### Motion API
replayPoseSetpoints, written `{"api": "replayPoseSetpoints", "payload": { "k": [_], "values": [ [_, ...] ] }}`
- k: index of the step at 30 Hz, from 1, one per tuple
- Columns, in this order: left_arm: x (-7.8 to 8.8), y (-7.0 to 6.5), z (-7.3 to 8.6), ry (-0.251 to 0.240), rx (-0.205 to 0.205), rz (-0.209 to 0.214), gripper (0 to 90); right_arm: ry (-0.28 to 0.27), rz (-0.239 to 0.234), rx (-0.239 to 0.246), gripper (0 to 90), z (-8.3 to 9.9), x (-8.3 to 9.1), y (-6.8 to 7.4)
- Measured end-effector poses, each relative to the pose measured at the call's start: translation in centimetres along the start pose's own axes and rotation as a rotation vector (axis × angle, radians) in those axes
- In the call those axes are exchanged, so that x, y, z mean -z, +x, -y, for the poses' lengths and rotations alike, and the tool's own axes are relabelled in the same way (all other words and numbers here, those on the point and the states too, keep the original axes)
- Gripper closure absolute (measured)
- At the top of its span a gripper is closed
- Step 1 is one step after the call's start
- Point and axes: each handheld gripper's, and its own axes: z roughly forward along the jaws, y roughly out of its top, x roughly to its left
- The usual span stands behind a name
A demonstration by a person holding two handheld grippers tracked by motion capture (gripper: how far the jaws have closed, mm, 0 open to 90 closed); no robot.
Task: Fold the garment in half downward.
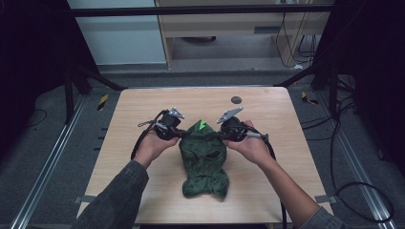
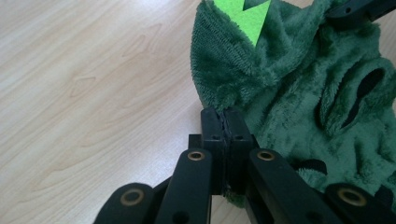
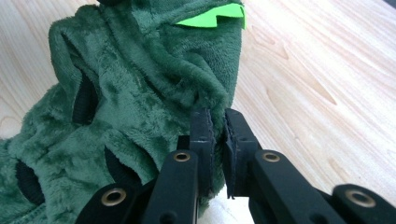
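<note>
Here, garment: a dark green plush garment (image 1: pixel 204 157) with a bright green zigzag patch (image 1: pixel 202 125) lies on the pale wooden table (image 1: pixel 129 107), pinched at both side edges.
Left gripper (image 2: pixel 226 122): jaws pressed together on the fleece edge beside them.
Right gripper (image 3: pixel 218 128): jaws narrow, fabric caught at the opposite edge.
Likely reason: opposed holds look meant to spread the garment flat.

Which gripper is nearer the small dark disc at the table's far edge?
Right. The right gripper sits just below and slightly left of the dark disc. The left gripper is farther off, across the green fleece garment.
</note>
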Motion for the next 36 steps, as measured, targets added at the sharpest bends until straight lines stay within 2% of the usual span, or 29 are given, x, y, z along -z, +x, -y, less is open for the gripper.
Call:
{"api": "replayPoseSetpoints", "payload": {
  "k": [5,7,11,19,22,26,31,36],
  "values": [
    [0.3,0.3,-0.9,-0.019,0.003,-0.019,89.2,-0.005,0.021,0.001,83.1,-0.6,0.1,-0.6],
    [0.4,0.1,-1.1,-0.019,-0.007,-0.019,89.2,-0.018,0.029,-0.001,83.7,-0.8,0.1,-0.7],
    [0.5,-0.7,-0.7,-0.019,-0.032,-0.011,89.1,-0.015,0.032,0.023,83.9,-0.3,0.1,-0.2],
    [1.1,-2.2,0.6,-0.028,-0.056,0.011,89.1,-0.050,0.026,0.015,83.6,1.3,0.9,0.9],
    [1.1,-2.4,1.1,-0.029,-0.056,0.018,89.1,-0.047,0.016,0.024,83.9,1.8,1.0,1.4],
    [0.9,-1.9,0.9,-0.038,-0.040,0.014,89.1,-0.050,0.020,0.016,84.5,1.9,0.8,1.3],
    [1.1,-0.8,-0.3,-0.055,-0.012,-0.001,89.2,-0.047,0.041,0.012,84.9,1.0,0.8,0.4],
    [1.6,-0.5,-1.4,-0.074,-0.018,-0.017,89.2,-0.062,0.066,0.013,85.0,-0.4,1.4,-0.4]
  ]
}}
